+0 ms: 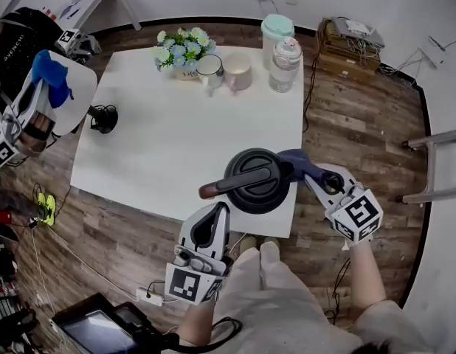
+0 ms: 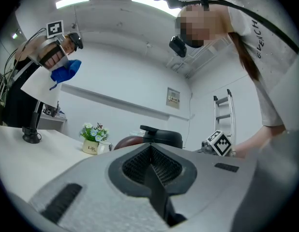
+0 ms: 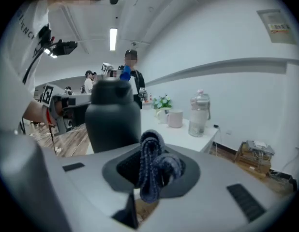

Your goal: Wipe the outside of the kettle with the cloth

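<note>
The person wears a white T-shirt [image 2: 280,66] with short sleeves, and one sleeve carries black capital letters. The trousers [image 1: 287,312] are pale beige. A small black camera [image 2: 178,46] sits at the head, and a thin black cable [image 2: 236,6] goes from there over the shoulder. The left gripper [image 1: 220,208] has a light grey plastic body with a black drop-shaped opening on top, and its pads [image 2: 135,167] are black and ribbed. The right gripper [image 1: 309,178] has the same grey body. The left cube [image 1: 190,285] and the right cube [image 1: 358,216] are white with black square markers.
</note>
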`<state>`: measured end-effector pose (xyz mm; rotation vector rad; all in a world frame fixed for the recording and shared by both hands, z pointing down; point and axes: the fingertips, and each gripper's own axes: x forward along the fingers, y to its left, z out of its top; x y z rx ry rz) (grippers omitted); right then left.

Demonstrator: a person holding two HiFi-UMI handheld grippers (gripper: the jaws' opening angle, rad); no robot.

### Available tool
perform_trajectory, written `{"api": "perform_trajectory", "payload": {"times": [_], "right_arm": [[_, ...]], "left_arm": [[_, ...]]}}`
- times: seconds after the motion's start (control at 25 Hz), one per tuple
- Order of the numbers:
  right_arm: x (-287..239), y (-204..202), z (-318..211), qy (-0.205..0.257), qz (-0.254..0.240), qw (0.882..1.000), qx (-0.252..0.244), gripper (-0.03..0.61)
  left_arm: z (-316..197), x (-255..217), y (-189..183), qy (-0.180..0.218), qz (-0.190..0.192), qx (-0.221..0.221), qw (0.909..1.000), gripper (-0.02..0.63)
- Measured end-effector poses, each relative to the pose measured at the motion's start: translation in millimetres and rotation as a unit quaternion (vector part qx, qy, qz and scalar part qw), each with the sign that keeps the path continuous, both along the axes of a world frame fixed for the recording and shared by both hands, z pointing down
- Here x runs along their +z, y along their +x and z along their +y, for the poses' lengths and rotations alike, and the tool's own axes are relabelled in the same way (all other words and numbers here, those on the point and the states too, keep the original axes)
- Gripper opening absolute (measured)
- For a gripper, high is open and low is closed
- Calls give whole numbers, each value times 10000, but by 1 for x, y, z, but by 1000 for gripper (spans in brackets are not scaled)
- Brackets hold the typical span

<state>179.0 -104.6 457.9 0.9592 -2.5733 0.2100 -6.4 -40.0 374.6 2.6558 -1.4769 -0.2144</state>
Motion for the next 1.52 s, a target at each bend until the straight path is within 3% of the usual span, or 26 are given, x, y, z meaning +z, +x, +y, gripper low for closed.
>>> {"api": "perform_trajectory", "payload": {"times": [0.12, 0.24, 0.32, 0.48, 0.6, 0.8, 1.0, 1.08, 1.16, 1.28, 1.36, 1.4, 1.52], "right_arm": [[-67, 7, -17, 601, -247, 9977, -210, 63], [-131, -16, -19, 1140, -334, 9872, -1062, 63], [-156, -40, -20, 1214, -352, 9742, -1872, 63], [-152, -79, -26, 508, -203, 9338, -3536, 63], [-119, -94, -40, -259, -108, 9080, -4179, 63], [-59, -111, -54, -1432, 244, 8646, -4809, 63], [3, -120, -58, -2368, 708, 8338, -4936, 63], [17, -122, -59, -2305, 986, 8337, -4920, 63], [14, -125, -64, -1952, 1222, 8373, -4959, 63], [-30, -139, -69, -1477, 1205, 8316, -5216, 63], [-69, -152, -63, -1257, 1208, 8129, -5557, 63], [-85, -158, -57, -1213, 1269, 7966, -5784, 63], [-116, -175, -29, -1490, 1622, 7313, -6455, 63]], "left_arm": [[3, -13, -4, 41, 109, 140, 9998, 6], [13, -18, -8, 28, -17, 110, 9999, 6], [18, -17, -11, -32, 5, 64, 10000, 6], [15, -16, -12, -66, 188, 13, 9998, 6], [13, -6, -16, -219, 214, -173, 9994, 6], [11, 9, -10, -374, 109, -255, 9989, 6], [7, 24, -14, -527, 151, -427, 9976, 6], [7, 28, -15, -539, 79, -425, 9976, 6], [7, 30, -19, -568, 41, -459, 9973, 6], [6, 25, -25, -477, 155, -525, 9974, 6], [6, 20, -26, -382, 221, -480, 9979, 6], [5, 17, -26, -360, 253, -447, 9980, 6], [1, 12, -25, -306, 339, -352, 9983, 6]]}}
